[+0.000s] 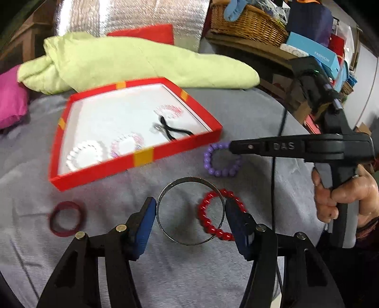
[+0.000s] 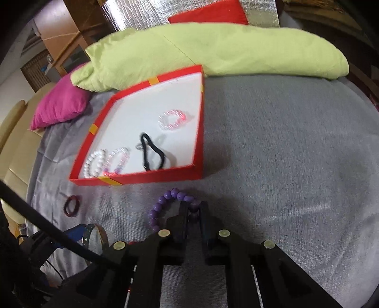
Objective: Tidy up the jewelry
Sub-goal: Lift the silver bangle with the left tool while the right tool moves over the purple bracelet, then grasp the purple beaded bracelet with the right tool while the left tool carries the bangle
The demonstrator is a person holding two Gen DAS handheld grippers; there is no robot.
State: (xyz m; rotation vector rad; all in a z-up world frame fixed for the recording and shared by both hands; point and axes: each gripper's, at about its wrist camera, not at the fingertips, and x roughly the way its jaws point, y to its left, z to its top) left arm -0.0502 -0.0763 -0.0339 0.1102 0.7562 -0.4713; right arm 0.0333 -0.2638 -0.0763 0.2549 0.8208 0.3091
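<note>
A red box [image 1: 142, 158] with a white floor lies on the grey bed; it also shows in the right wrist view [image 2: 199, 132]. Inside lie a white bead bracelet [image 1: 86, 154], two pink clear bracelets and a black hair tie [image 1: 176, 132]. My left gripper [image 1: 190, 213] holds a silver metal bangle [image 1: 165, 189] between its blue pads, over a red bead bracelet [image 1: 208, 220]. My right gripper [image 2: 192, 208] is shut on a purple bead bracelet [image 2: 161, 206], which also shows in the left wrist view [image 1: 213, 165]. A dark red ring bracelet [image 1: 67, 221] lies at the left.
A light green duvet [image 1: 142, 61] lies behind the box, with a pink cushion [image 1: 10, 99] at the left. A wicker basket [image 1: 248, 21] and boxes stand on a shelf at the right.
</note>
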